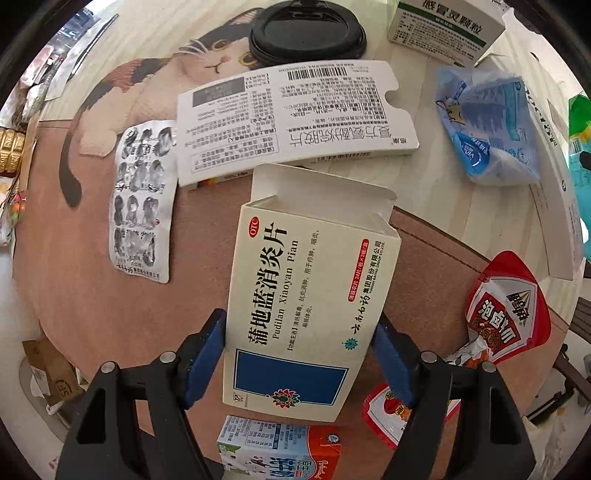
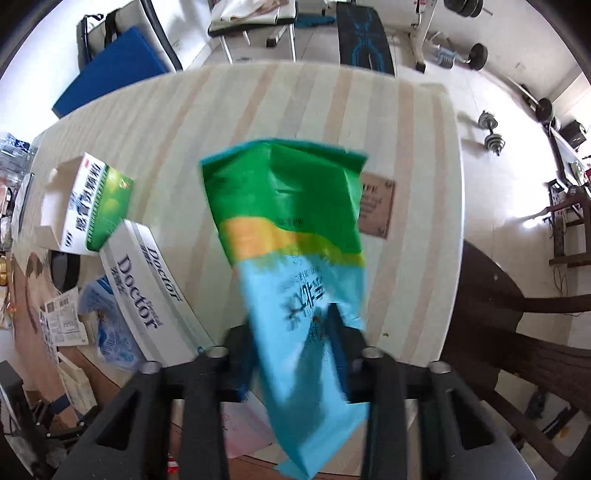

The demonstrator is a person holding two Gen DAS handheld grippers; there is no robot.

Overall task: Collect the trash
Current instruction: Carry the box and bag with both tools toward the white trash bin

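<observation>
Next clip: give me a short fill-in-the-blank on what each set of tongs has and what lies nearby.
1. The left tongs grip a cream medicine box whose top flap is ____.
2. The right tongs hold a wrapper that is green, yellow and ____.
3. In the left view, the blister sheet lies to the ____ of the held box.
4. The black cup lid rests on a mat picturing a ____.

Missing words: open; light blue; left; cat

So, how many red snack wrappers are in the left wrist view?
2. The bigger red wrapper lies right of the left gripper; the smaller red wrapper sits partly behind its finger. Others may be hidden.
</observation>
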